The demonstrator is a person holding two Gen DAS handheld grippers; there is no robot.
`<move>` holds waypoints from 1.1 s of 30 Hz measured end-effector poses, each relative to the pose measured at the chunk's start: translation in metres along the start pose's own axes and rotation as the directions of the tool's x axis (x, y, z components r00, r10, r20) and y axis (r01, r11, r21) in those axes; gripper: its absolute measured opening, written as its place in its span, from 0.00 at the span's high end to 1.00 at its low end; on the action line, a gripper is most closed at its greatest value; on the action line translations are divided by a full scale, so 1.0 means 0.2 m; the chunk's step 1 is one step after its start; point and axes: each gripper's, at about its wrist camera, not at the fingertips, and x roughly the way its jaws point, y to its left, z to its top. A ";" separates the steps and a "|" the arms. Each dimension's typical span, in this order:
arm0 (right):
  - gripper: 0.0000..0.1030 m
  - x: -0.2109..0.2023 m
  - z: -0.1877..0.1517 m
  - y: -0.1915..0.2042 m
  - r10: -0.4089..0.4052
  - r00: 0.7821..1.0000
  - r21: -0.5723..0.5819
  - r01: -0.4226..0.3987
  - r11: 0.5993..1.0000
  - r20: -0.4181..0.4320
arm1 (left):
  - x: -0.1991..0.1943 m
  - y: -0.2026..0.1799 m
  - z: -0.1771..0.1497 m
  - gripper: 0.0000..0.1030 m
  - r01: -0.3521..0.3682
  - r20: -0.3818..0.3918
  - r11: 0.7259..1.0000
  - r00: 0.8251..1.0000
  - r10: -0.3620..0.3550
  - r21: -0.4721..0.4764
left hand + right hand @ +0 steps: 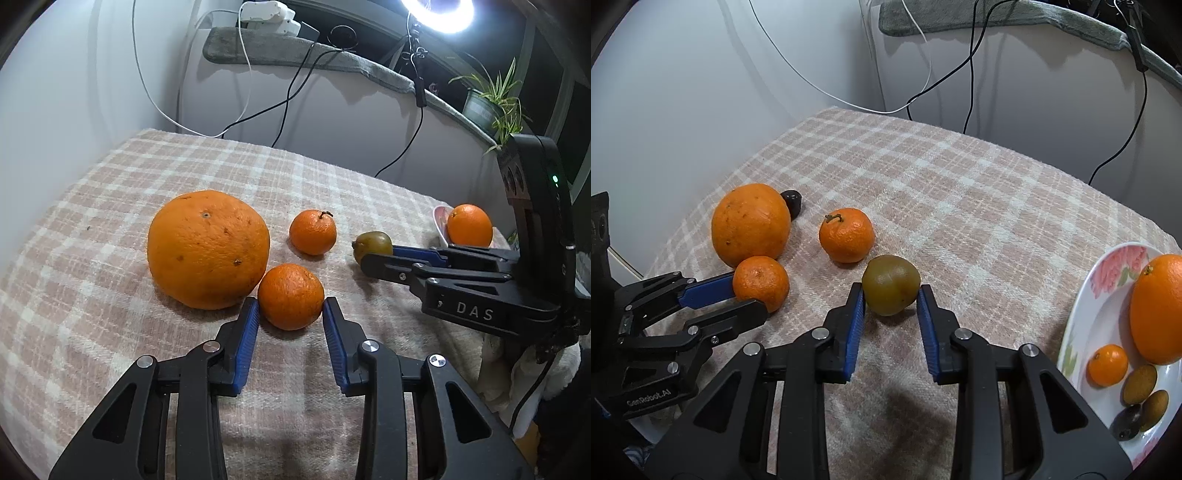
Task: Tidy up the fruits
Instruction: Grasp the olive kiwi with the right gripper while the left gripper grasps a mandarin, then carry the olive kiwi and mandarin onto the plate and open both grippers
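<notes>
Fingers [255,321] bracket mandarin [291,296], seemingly touching; cloth [110,258] beyond open

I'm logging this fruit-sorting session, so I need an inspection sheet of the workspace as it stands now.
Surface: plaid cloth covers the table.
Job's things: large orange, stemmed mandarin, near mandarin and green-brown fruit lie on the cloth; floral plate holds an orange and small fruits.
Clutter: small dark object behind the large orange.
Grippers: left gripper brackets the near mandarin; right gripper brackets the green-brown fruit; whether either clamps is unclear.
Cables: black and white cables hang along the wall.
Surroundings: ring light, potted plant.
</notes>
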 end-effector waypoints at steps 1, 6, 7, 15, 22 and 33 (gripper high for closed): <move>0.71 -0.01 -0.01 0.00 0.002 1.000 0.002 -0.002 1.000 0.004 | 0.00 0.00 0.00 0.67 0.003 0.002 1.000 1.000 -0.003 -0.004; 0.72 -0.08 -0.03 0.01 0.013 1.000 -0.004 -0.013 1.000 0.024 | -0.04 0.02 0.00 0.68 0.017 0.019 1.000 1.000 -0.017 -0.021; 0.72 -0.09 -0.03 0.02 0.014 0.999 -0.005 -0.014 1.000 0.029 | -0.05 0.02 -0.01 0.68 0.019 0.020 1.000 1.000 -0.019 -0.025; 0.72 -0.24 -0.10 -0.03 0.020 0.997 0.031 -0.022 0.999 0.077 | -0.11 0.05 -0.05 0.68 0.034 0.024 0.999 0.999 -0.033 -0.039; 0.72 -0.37 -0.19 -0.09 -0.005 0.995 0.055 -0.001 0.998 0.097 | -0.08 0.04 -0.09 0.68 0.023 -0.007 0.999 1.000 -0.023 -0.023; 0.72 -0.57 -0.28 -0.20 -0.041 0.987 0.098 0.026 0.995 0.154 | -0.01 -0.01 -0.08 0.63 -0.028 -0.039 0.999 0.999 0.029 0.028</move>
